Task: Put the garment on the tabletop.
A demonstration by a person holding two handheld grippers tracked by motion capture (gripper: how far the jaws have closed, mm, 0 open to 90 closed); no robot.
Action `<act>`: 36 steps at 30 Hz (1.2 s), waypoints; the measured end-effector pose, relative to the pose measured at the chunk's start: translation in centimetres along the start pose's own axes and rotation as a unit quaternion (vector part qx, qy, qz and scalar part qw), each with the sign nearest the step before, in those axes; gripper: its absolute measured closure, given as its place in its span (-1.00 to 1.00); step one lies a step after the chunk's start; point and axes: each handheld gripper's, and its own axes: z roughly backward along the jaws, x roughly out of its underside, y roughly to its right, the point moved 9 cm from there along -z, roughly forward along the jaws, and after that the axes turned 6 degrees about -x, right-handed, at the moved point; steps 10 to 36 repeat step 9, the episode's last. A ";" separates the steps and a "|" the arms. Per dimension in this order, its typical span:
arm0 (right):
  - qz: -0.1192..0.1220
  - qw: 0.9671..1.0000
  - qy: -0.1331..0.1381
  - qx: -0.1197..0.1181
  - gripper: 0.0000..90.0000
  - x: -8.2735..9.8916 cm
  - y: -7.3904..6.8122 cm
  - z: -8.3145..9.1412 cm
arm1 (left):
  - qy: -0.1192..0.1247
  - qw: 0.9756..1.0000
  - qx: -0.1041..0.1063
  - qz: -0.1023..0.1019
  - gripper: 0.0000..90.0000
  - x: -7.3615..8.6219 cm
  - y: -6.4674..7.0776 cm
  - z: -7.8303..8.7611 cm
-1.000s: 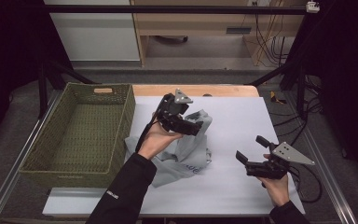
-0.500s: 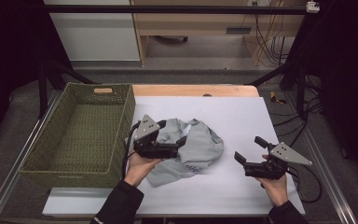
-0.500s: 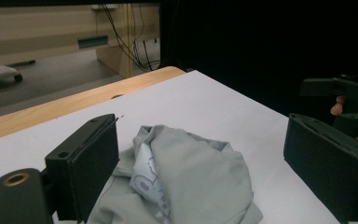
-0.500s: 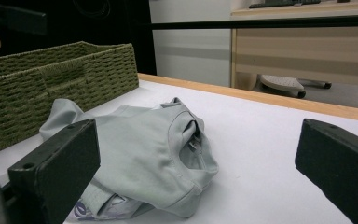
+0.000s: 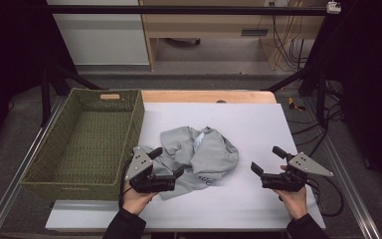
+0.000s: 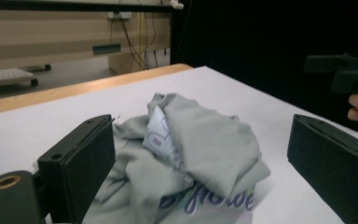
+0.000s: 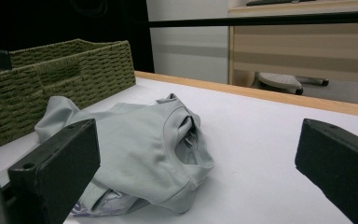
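A crumpled grey T-shirt [image 5: 199, 157] with purple print lies on the white table top [image 5: 258, 119]. My left gripper [image 5: 168, 163] is at the shirt's front-left edge and stands open. In the left gripper view, its jaws are wide apart with the shirt [image 6: 191, 149] low between them and just ahead. My right gripper [image 5: 267, 160] is open and sits apart from the shirt, to its right. In the right gripper view the shirt [image 7: 135, 149] lies ahead on the left, with the collar facing the camera. Nothing is held.
A green woven basket [image 5: 134, 124] stands along the table's left side and appears as the basket [image 7: 51, 84] beyond the shirt. The other hand's gripper [image 6: 349, 74] shows at the far right. A wooden strip [image 5: 209, 96] edges the table's far side.
My left gripper has come down and back toward the front-left, away from the raised shirt. The shirt has dropped and now lies in a heap. The right gripper has barely moved.
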 end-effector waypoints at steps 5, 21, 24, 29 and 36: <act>0.000 1.000 0.001 0.000 -0.99 0.1 0.1 0.1 | 0.000 1.000 -0.013 0.012 -0.88 0.6 -1.0 0.3; -0.005 1.000 -0.006 0.002 -0.99 0.5 0.2 -0.1 | 0.000 1.000 -0.018 0.012 -0.88 0.9 -1.5 0.3; -0.005 1.000 -0.006 0.002 -0.99 0.5 0.2 -0.1 | 0.000 1.000 -0.018 0.012 -0.88 0.9 -1.5 0.3; -0.005 1.000 -0.006 0.002 -0.99 0.5 0.2 -0.1 | 0.000 1.000 -0.018 0.012 -0.88 0.9 -1.5 0.3; -0.005 1.000 -0.006 0.002 -0.99 0.5 0.2 -0.1 | 0.000 1.000 -0.018 0.012 -0.88 0.9 -1.5 0.3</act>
